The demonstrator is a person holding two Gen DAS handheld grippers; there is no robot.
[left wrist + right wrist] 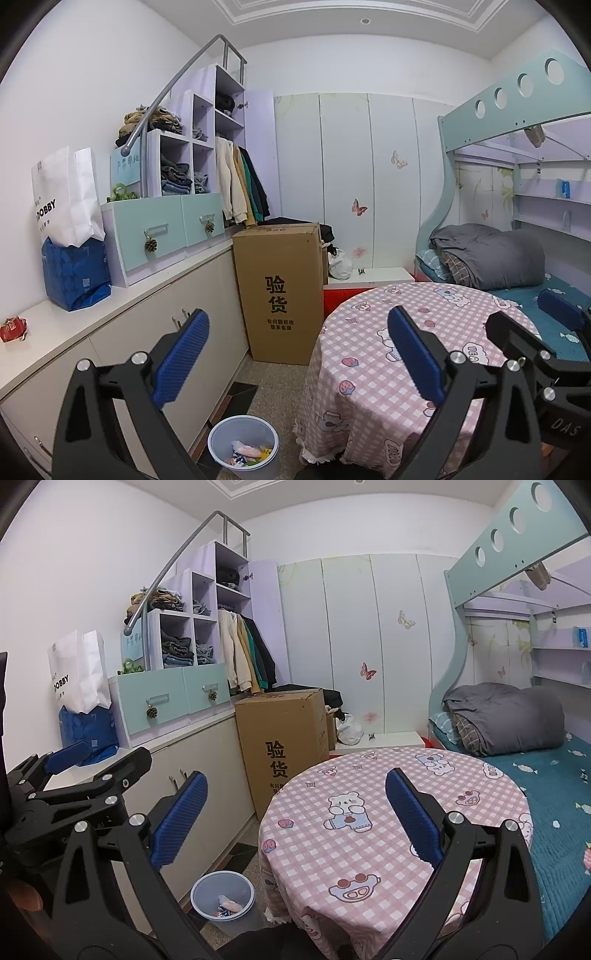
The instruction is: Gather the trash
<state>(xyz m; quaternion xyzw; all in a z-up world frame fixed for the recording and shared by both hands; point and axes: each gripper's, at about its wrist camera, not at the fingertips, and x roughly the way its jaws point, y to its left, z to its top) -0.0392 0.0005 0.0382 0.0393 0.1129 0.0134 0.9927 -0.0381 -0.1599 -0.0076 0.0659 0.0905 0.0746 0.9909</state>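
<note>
A grey-blue trash bin [243,443] [223,897] stands on the floor between the cabinet and the round table, with pink and coloured wrappers in it. A crumpled red wrapper [13,328] lies on the white counter at the far left. My left gripper [295,354] is open and holds nothing, raised over the gap above the bin; it also shows at the left edge of the right wrist view as the left gripper [96,760]. My right gripper [295,816] is open and empty above the table's near edge, and it appears as the right gripper [535,314] beside the left one.
A round table with a pink checked cloth [424,332] [388,794] fills the near right. A tall cardboard box [280,288] stands behind the bin. White low cabinets [129,332] carry paper bags [70,221]. A bunk bed with a grey quilt [506,716] sits right.
</note>
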